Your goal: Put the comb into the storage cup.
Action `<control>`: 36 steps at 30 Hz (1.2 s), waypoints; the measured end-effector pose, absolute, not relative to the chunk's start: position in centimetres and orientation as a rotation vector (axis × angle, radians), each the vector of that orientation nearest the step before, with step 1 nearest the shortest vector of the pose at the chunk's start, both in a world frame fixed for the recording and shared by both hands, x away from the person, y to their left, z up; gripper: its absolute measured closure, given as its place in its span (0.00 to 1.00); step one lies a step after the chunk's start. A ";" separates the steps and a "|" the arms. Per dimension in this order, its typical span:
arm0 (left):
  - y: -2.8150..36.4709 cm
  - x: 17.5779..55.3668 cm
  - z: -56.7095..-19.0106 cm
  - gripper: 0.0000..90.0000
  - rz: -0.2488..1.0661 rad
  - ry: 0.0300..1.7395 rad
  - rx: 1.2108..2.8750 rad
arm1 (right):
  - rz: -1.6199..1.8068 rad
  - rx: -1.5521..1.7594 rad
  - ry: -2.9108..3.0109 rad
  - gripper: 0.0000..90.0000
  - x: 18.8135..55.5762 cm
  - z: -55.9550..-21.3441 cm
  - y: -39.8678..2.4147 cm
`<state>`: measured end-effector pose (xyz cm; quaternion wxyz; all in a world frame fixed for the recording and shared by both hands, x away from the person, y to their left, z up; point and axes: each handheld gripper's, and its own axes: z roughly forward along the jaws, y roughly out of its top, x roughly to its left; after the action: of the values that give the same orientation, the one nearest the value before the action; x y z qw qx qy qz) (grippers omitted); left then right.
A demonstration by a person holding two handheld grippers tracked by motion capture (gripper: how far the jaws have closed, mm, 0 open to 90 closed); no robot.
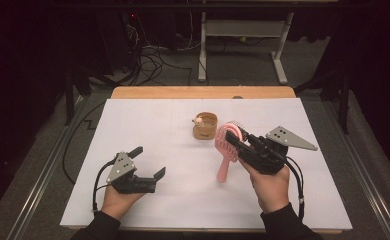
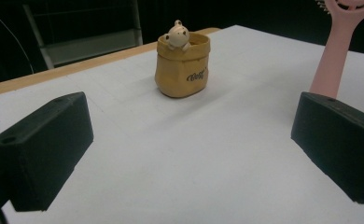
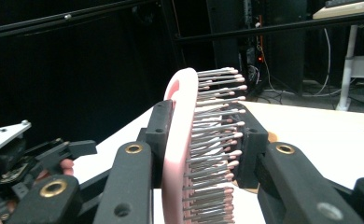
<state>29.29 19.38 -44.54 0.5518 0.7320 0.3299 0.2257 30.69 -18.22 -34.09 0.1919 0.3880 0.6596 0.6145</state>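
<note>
Your right claw (image 1: 236, 141) pinches the pink brush (image 1: 226, 145) right of the frame's middle, handle hanging down (bristles squash, so it could slip). Your left claw (image 1: 149, 161), wide open and holding nothing, could bump the yellow pot (image 1: 205, 126).

Left tool (image 2: 189, 154) seen along its own two black jaws, which rise from the lower corners and stand wide apart with nothing between them. Beyond them lies the white tabletop (image 2: 203, 154), its wooden edge visible at upper left. Upright near the far side stands a small tan, bag-shaped pot (image 2: 182, 67) bearing dark script on its front; a cream bear figure (image 2: 177, 35) peeks over its rim. At upper right, the pink hairbrush (image 2: 335, 51) hangs handle-down, its lower end hidden behind the right-hand jaw.
</note>
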 end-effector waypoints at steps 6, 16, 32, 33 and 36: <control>19.6 29.2 -44.9 0.00 0.504 0.770 1.731 | 1.719 1.105 1.826 0.74 31.0 -34.4 -19.2; 19.9 29.4 -45.1 0.00 0.508 0.786 1.733 | 1.682 1.122 1.803 0.74 31.6 -34.4 -20.5; 20.2 29.3 -45.0 0.00 0.514 0.780 1.712 | 1.698 1.126 1.743 0.74 32.2 -34.0 -20.7; 20.2 29.3 -45.0 0.00 0.514 0.778 1.712 | 1.703 1.123 1.734 0.74 32.2 -33.9 -20.6; 20.1 29.2 -45.0 0.00 0.516 0.765 1.715 | 1.713 1.120 1.717 0.74 32.5 -33.8 -20.5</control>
<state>29.23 20.14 -45.04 0.5623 0.7281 0.3250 0.2190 32.50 -20.51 -33.78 0.2326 0.4077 0.6251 0.6236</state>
